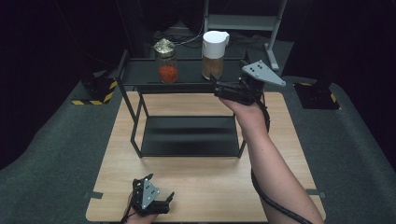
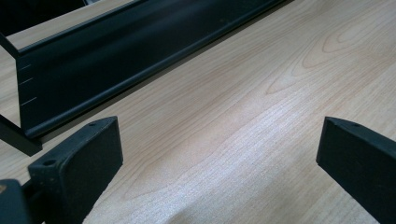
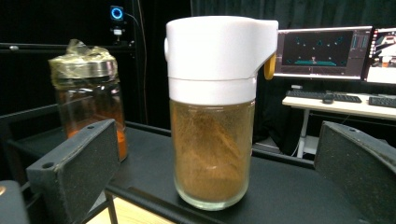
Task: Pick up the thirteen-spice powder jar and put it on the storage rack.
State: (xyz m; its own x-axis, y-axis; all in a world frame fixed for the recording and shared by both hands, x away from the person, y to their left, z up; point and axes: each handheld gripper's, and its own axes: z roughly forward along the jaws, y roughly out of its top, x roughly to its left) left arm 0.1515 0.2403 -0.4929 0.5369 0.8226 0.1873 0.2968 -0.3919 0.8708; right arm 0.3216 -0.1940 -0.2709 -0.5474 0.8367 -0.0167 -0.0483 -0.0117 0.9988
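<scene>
A glass jar with a white pouring lid (image 1: 214, 55) (image 3: 214, 112), part full of brown powder, stands upright on the top shelf of a black metal rack (image 1: 140, 72). Left of it stands a second jar (image 1: 166, 61) (image 3: 90, 100) with orange contents and a crinkled foil-like cover. My right gripper (image 1: 215, 85) (image 3: 219, 177) is open just in front of the white-lidded jar, which sits a little beyond the jaws and centred on their gap. My left gripper (image 1: 166, 200) (image 2: 219, 168) lies low near the table's front edge, open over bare wood.
The rack's lower shelf (image 1: 189, 135) (image 2: 116, 60) rests on the wooden table (image 1: 196, 186). Black-and-yellow striped bases (image 1: 95, 93) stand off the table's left and right. Behind the rack, the right gripper view shows a desk with monitors (image 3: 322, 51) and keyboards.
</scene>
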